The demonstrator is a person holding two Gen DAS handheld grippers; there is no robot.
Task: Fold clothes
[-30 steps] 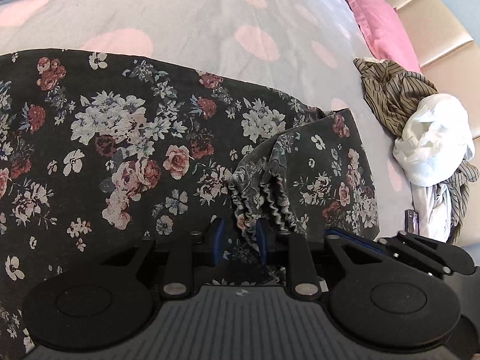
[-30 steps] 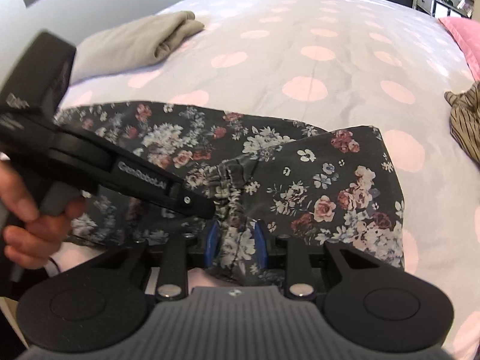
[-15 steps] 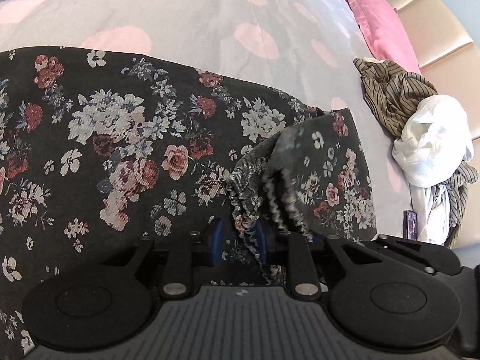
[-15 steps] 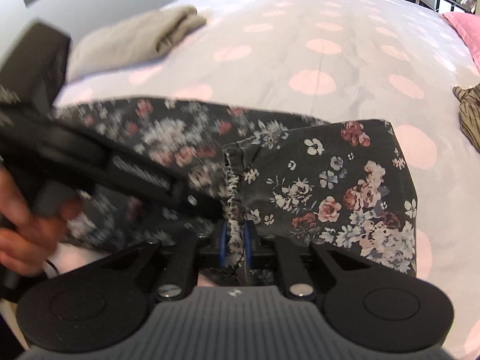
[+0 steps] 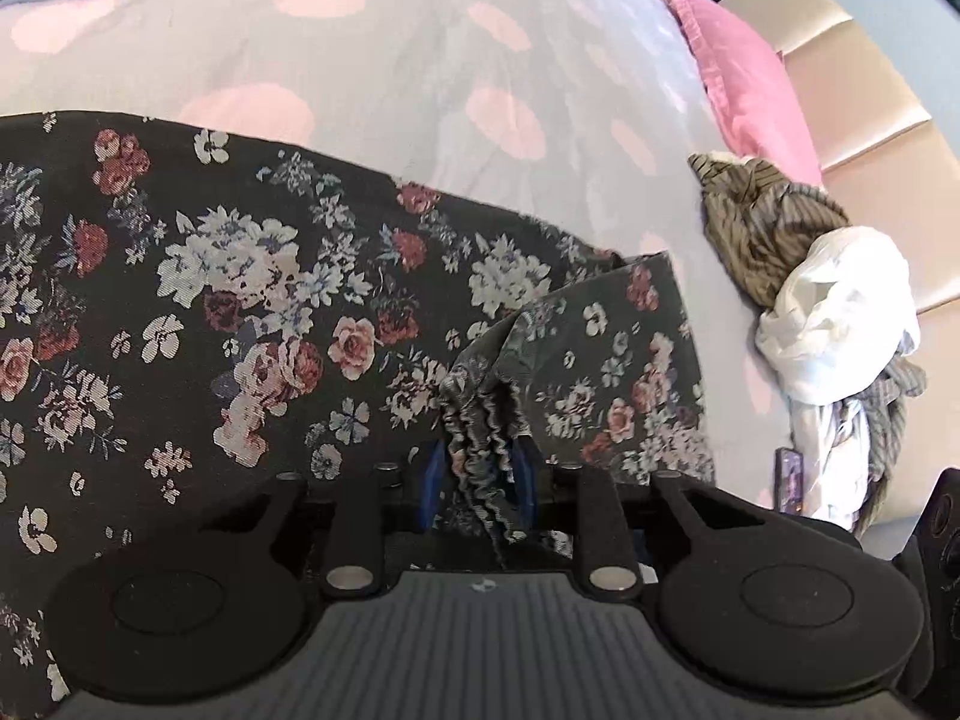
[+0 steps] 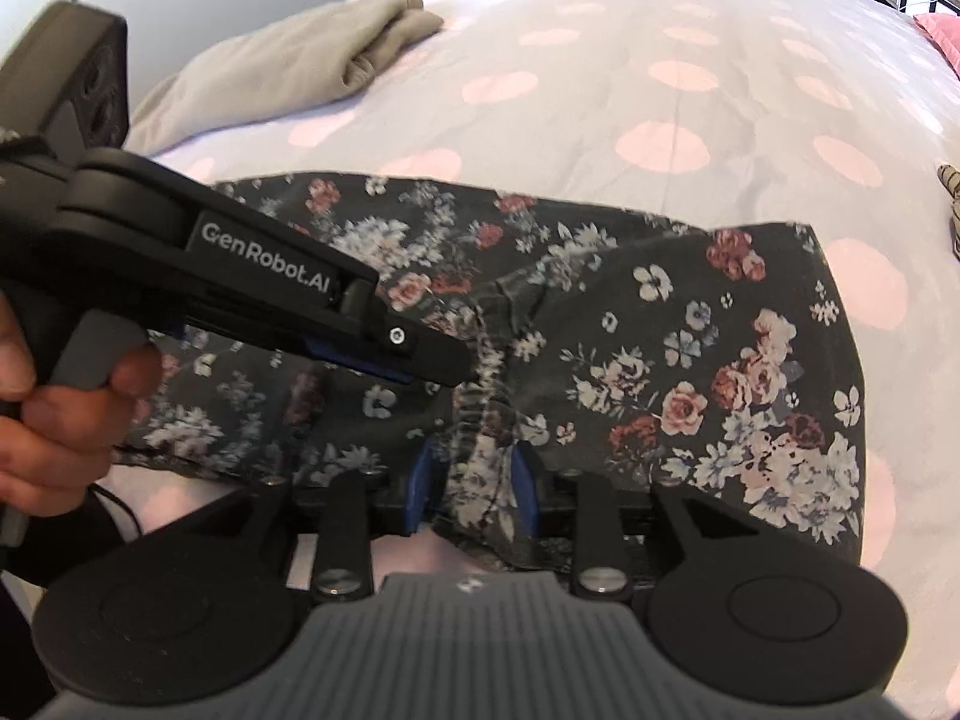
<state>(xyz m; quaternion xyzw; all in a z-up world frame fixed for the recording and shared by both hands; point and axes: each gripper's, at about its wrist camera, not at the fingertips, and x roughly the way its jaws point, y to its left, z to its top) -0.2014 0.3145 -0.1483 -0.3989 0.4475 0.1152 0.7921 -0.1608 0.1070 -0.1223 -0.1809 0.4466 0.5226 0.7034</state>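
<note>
My left gripper (image 5: 477,483) reads wider than a second ago; its jaws are opening, with the gathered elastic band of the floral garment (image 5: 252,312) standing between the blue pads (image 5: 433,480). The fabric fills most of the gap, but I cannot tell whether the pads press on it. The garment itself lies flat on the spotted bedsheet (image 5: 420,60), dark with pink and white flowers, spread leftward out of view. Its far corner has barely shifted from the earlier frame.

In the right wrist view my left hand (image 6: 54,414) grips the left tool's handle at the picture's left edge, partly cut off. The tool's body covers part of the cloth beneath it.

My right gripper (image 6: 474,483) was pinched narrow half a second ago; its jaws are now opening too, a bunched fold of the same waistband between its pads, blurred by motion. Whether that grip bites is also unclear.

Further right: a striped garment (image 5: 762,222) and a white garment (image 5: 840,312) heaped together, near the pink pillow (image 5: 750,78). A folded beige piece (image 6: 312,60) sits well apart.
</note>
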